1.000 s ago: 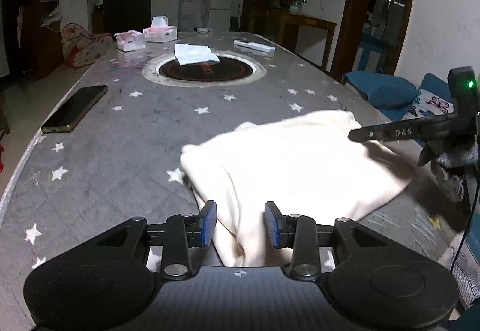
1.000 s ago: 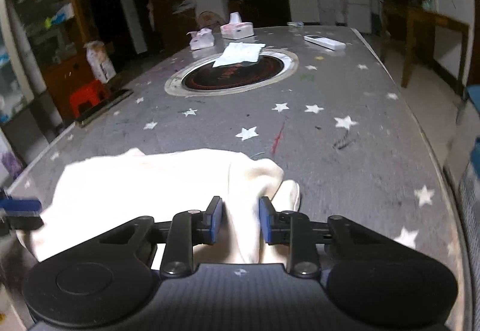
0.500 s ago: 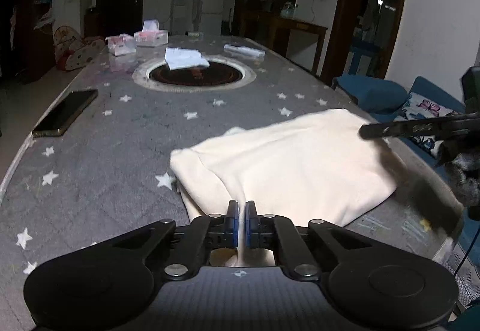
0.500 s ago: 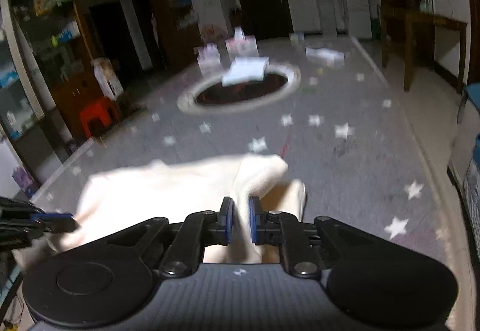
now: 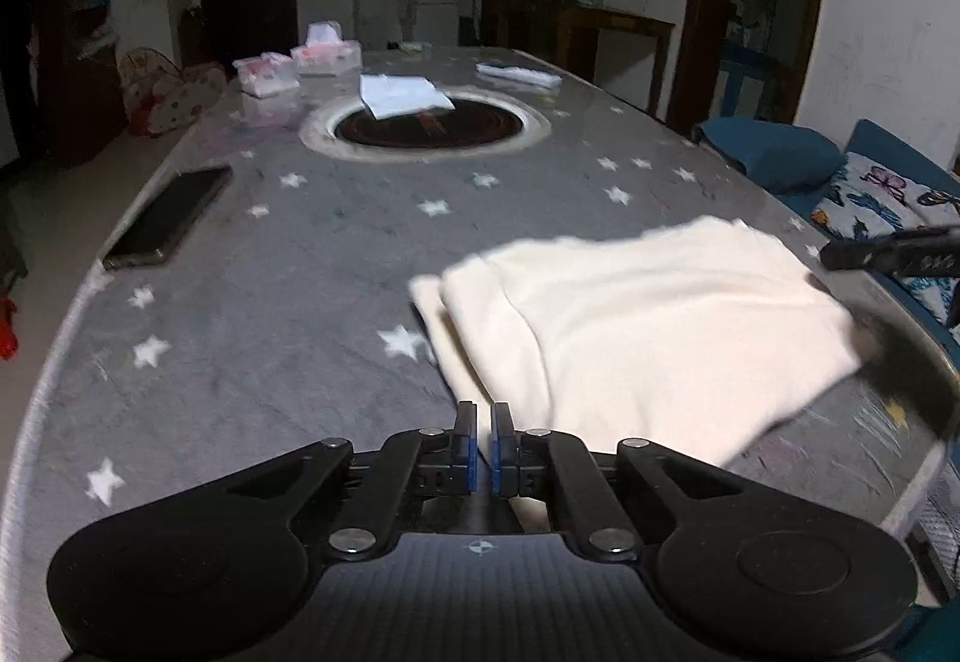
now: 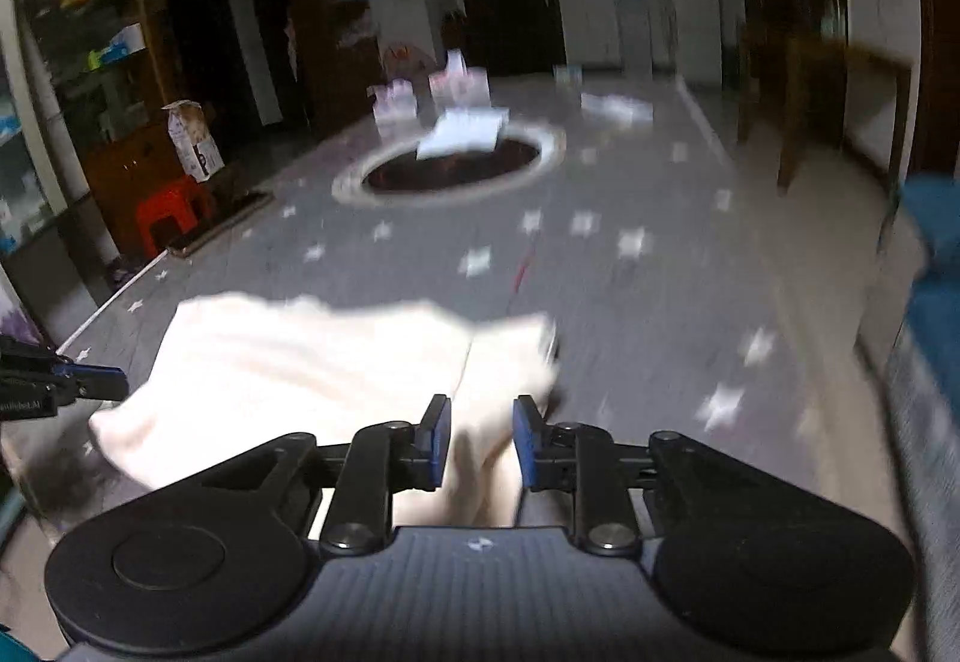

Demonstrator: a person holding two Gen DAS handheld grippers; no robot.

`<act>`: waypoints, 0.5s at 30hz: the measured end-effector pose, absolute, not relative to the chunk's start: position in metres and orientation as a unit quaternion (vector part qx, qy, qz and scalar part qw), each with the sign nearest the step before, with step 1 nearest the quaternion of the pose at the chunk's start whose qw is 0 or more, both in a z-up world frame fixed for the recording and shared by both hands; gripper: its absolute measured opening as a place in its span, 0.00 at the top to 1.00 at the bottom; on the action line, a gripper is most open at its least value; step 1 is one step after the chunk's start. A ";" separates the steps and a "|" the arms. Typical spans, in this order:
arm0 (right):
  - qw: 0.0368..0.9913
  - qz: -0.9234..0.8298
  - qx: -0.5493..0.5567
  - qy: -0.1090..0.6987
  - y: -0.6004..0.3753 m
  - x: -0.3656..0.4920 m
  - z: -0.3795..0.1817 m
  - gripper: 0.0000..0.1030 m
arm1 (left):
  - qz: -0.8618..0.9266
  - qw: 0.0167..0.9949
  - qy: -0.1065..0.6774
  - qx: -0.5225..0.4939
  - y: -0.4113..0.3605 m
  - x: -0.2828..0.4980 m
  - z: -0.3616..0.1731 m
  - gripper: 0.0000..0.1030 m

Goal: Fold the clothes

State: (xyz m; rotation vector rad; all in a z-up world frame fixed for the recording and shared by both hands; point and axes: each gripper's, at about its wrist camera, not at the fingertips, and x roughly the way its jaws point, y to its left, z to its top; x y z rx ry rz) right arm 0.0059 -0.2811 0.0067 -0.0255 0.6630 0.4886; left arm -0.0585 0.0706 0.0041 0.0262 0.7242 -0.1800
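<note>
A cream garment (image 5: 648, 326), partly folded, lies on the near right part of the grey star-patterned table (image 5: 270, 302). My left gripper (image 5: 483, 422) is shut on the garment's near left edge, and fabric shows under its fingers. In the right wrist view it (image 6: 117, 383) sits at the garment's (image 6: 312, 362) left corner. My right gripper (image 6: 480, 428) has a fold of the garment between its jaws, which are opening with the pads apart from the fabric. Its dark tip (image 5: 834, 257) shows side-on at the cloth's far right edge.
A black phone (image 5: 168, 218) lies near the table's left edge. A round dark inset (image 5: 426, 128) with white paper (image 5: 402, 95) on it sits mid-table, with tissue boxes (image 5: 327, 53) and a remote (image 5: 519, 74) beyond. A blue sofa (image 5: 774, 158) borders the right side; a red stool (image 6: 171, 212) stands on the floor.
My left jaws went from wide open to shut on the garment's edge. The right jaws closed on the fold, then parted again, and that gripper shifted and rose slightly.
</note>
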 end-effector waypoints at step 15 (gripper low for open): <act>0.873 0.323 -0.031 0.364 -0.213 0.086 -0.013 0.68 | -0.157 0.927 0.340 0.038 0.011 0.027 -0.003 0.95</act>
